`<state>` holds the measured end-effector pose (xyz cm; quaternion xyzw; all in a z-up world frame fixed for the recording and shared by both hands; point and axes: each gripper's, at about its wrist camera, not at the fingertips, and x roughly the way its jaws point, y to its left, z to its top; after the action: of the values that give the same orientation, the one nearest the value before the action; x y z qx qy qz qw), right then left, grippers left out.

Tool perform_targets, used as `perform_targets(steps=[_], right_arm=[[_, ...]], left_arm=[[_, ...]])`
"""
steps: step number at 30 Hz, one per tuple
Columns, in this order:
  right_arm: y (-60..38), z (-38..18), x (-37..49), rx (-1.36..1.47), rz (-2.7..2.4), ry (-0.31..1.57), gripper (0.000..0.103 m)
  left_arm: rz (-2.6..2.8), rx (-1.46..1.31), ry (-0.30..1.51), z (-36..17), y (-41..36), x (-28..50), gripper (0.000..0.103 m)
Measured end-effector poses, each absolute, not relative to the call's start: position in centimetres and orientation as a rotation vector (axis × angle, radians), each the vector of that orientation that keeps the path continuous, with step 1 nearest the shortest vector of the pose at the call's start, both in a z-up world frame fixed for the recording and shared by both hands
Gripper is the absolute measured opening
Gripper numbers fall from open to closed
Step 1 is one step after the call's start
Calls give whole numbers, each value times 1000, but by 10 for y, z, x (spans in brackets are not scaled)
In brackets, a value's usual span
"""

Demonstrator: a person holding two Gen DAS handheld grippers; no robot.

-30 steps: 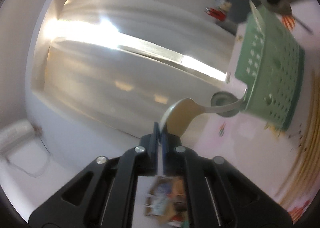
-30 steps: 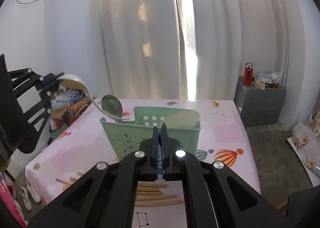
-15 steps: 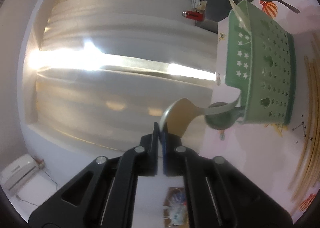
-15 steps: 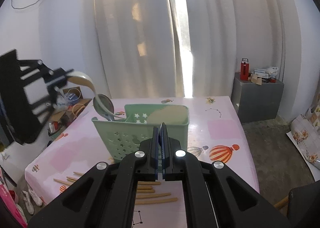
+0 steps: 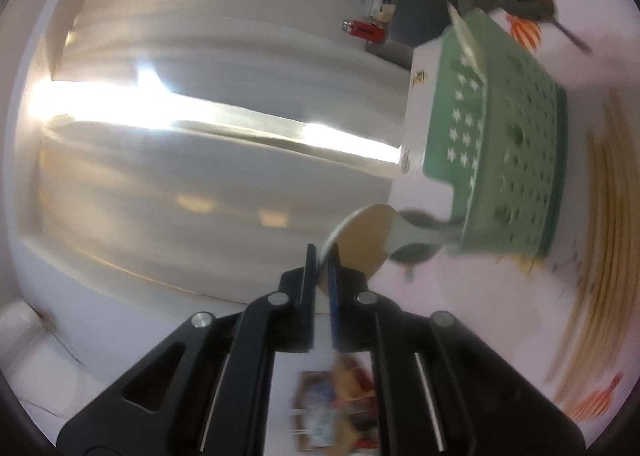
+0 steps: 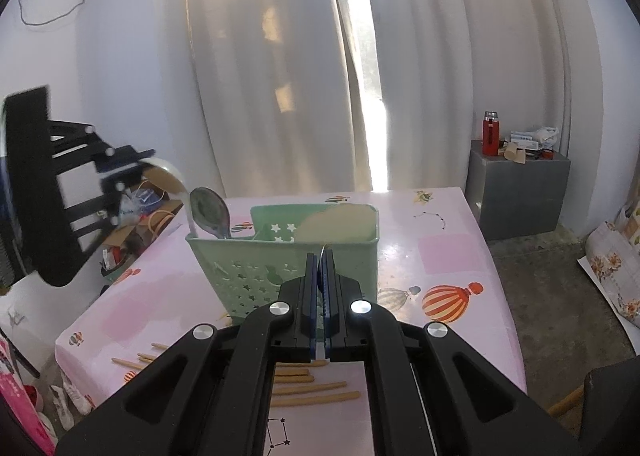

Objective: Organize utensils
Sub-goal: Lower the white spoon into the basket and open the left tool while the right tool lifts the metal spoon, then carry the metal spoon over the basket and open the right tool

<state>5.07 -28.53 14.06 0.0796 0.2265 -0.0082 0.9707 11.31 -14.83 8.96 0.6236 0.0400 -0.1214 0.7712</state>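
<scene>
A cream ladle-like spoon (image 5: pixel 362 240) is seen between the pads of the left claw (image 5: pixel 322 256), gripped by its broad end, and its handle is angled down into the left compartment of the green star-punched caddy (image 6: pixel 280 260). The left jaws have just been eased apart a little, with the spoon's edge still between them, so a release into the caddy is judged to be under way. A metal spoon (image 6: pixel 210 211) is already stood bowl-up in that same compartment, right beside the cream handle; like seems to be sorted with like. A flat tan piece, perhaps a spatula blade, is leaned in the right compartment.

The right claw (image 6: pixel 319 256) is held shut and empty, parked low before the caddy's front wall, apparently kept clear while the left does the work. Wooden chopsticks (image 6: pixel 308 392) are left lying loose on the pink balloon-print table (image 6: pixel 440 256), just in front of the caddy, and are judged to be the remaining job.
</scene>
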Motion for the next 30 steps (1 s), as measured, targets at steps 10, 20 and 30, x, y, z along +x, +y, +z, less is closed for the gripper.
perform_targets(steps=[10,20,30], right_arm=[[-298,139,53,211,-11,470,2],[-334,181,48,365,114,394,2],[-359,247,57,434,253,263,2]], left_arm=[[-467,823,451,119,-112,168,45],[-531,381,534,115,-48,171,50],[-511,205,517,87,-18,135,52]])
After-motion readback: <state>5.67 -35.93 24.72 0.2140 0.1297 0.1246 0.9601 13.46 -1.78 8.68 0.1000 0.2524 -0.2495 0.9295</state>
